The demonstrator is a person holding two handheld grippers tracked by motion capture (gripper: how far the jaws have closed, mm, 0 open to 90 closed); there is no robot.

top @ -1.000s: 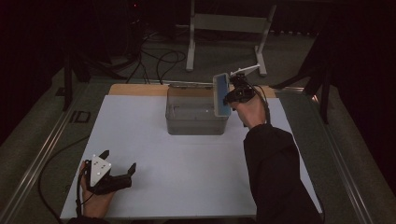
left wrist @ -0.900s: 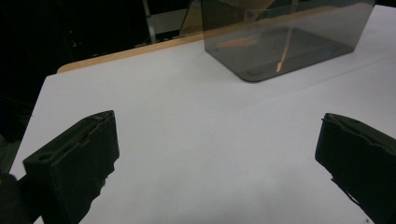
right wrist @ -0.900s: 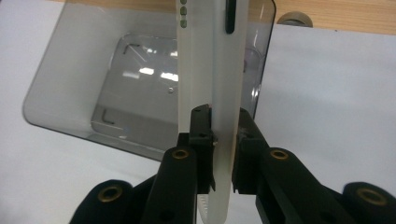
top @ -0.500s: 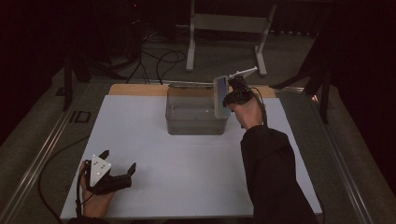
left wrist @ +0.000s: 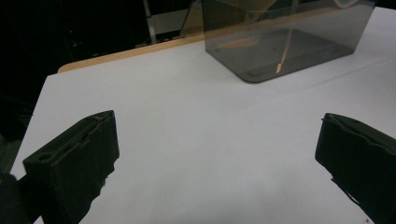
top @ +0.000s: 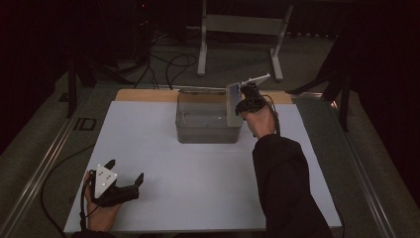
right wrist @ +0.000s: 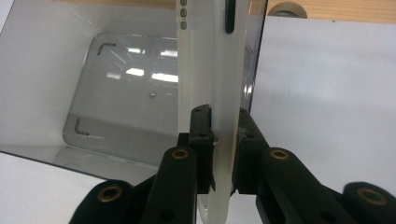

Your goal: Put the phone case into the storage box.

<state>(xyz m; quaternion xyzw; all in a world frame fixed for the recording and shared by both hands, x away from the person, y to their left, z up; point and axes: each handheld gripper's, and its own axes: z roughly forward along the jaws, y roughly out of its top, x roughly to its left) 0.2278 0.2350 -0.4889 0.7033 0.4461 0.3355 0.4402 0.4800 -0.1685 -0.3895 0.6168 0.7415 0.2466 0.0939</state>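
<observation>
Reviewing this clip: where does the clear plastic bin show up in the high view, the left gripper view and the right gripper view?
High view: the clear plastic bin sits at the table's far middle.
Left gripper view: it stands top right, beyond the open jaws.
Right gripper view: its inside lies upper left, behind the white slab clamped in the right gripper.
Shared landmark: the white tabletop.

Left gripper (left wrist: 224, 163), jaws spread wide apart, nothing between them, low over white table surface (left wrist: 201, 121). Clear smoky plastic bin (left wrist: 285, 39) beyond gripper, upper right, standing on white surface, well apart from jaws. Wooden table edge (left wrist: 140, 51) left of bin, running behind it. Dark room beyond that edge.
</observation>
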